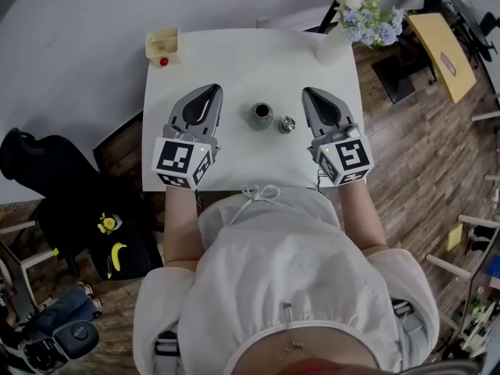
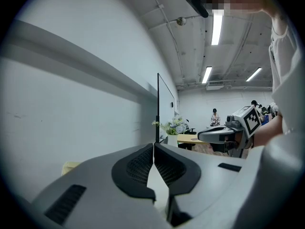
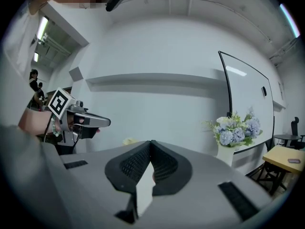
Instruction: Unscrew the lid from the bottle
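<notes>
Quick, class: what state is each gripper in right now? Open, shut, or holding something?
Left gripper: shut, holding nothing.
Right gripper: shut, holding nothing.

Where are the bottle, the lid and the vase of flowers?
bottle (image 1: pixel 261 116), head view, middle of its top
lid (image 1: pixel 287 123), head view, its upper face
vase (image 1: pixel 332 49), head view, its white side below the flowers

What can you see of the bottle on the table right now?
The bottle is small, round and dark grey, and looks metallic. It stands upright on the white table, seen from almost straight above. Its mouth appears uncapped. A small silvery lid lies close by on its right. The left gripper and the right gripper rest on either side, and neither touches the bottle. Only the table touches it.
</notes>
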